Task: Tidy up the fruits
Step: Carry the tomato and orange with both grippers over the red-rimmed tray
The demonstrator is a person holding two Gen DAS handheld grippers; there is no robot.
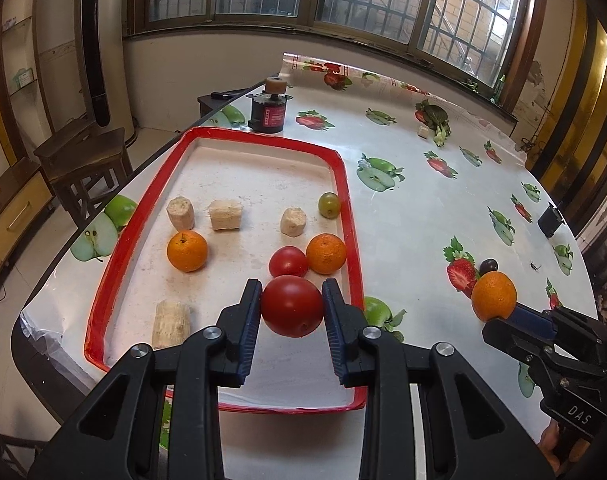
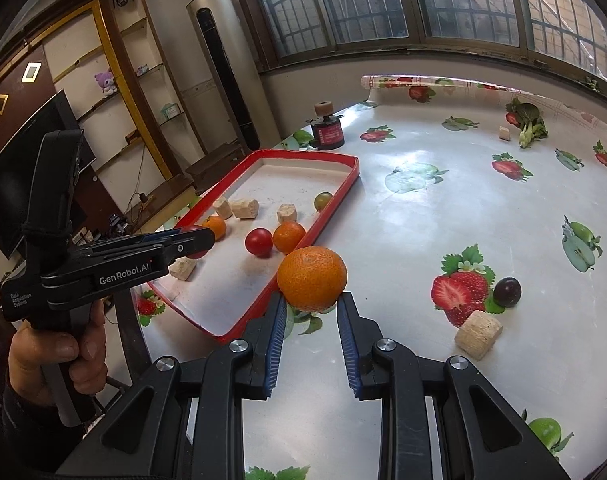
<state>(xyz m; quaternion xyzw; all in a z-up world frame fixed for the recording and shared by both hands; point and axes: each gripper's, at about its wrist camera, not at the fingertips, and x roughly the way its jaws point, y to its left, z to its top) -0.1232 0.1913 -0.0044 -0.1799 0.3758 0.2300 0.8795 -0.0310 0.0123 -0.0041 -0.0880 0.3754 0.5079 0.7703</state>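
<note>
My left gripper is shut on a red tomato and holds it above the near part of the red-rimmed tray. In the tray lie two oranges, a second tomato, a green grape and several beige cork-like chunks. My right gripper is shut on an orange just right of the tray's near right rim. The right gripper also shows in the left wrist view with that orange. A dark plum lies on the tablecloth.
A beige chunk lies near the plum. A dark jar with a cork stands behind the tray. Leafy greens and a small chunk sit at the far side. A black object sits near the right table edge.
</note>
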